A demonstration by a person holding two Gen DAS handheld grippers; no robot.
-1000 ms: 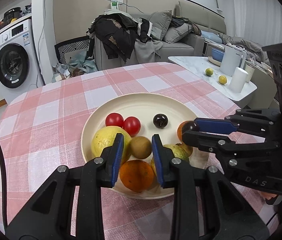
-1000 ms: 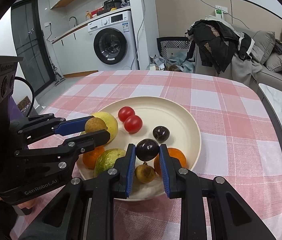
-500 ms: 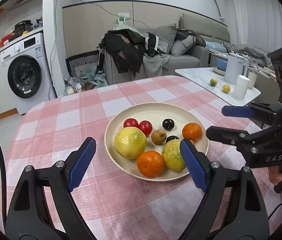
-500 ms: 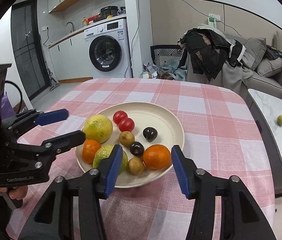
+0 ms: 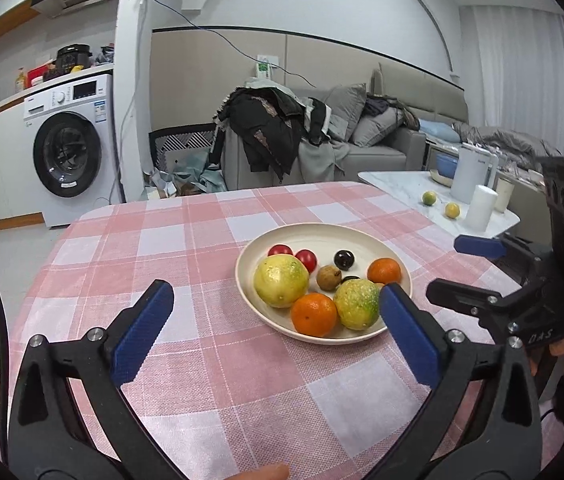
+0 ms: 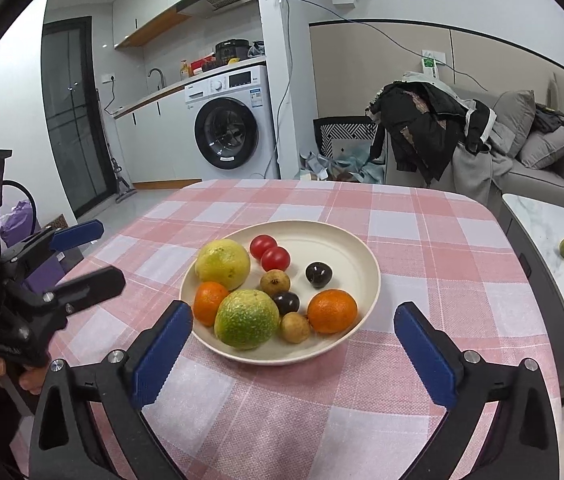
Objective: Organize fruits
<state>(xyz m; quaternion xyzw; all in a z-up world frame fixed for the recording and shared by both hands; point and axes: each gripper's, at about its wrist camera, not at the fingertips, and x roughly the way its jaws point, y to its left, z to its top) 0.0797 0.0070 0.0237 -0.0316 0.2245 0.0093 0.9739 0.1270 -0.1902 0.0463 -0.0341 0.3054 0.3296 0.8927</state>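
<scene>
Cloth: pink-and-white checked tablecloth (image 6: 422, 236) over the table, woven, looks grippy, so plate shouldn't slide much.
Plate: cream plate (image 6: 346, 248) mid-table, holds all the fruit; rim shallow, so round fruit could roll off if nudged.
Left tongs: left gripper (image 5: 272, 312) spread wide, nothing betw. the blue pads, near the plate's near-left rim. Seen from the right cam too, at far left, apart from plate.
Right tongs: right gripper (image 6: 294, 328) also wide open & empty, pads either side of the plate's near edge.
Big citrus: yellow one (image 6: 223, 264) at left of plate, green-yellow one (image 6: 247, 319) at near edge. Prob. heaviest, firm rind; take across the widest part.
Oranges: one (image 6: 332, 311) near-right, one (image 6: 209, 303) near-left, touching the green citrus. Firm, dimpled skin, easy hold at the middle.
Tomatoes: two red (image 6: 269, 253) at far side, touching. Smooth, soft, easily crushed; light squeeze only.
Dark fruit: one (image 6: 318, 275) centre-right, one (image 6: 286, 302) wedged among neighbours. Glossy, likely slippery.
Brown fruit: two small (image 6: 275, 281), light; little room ard. them for pads.
</scene>
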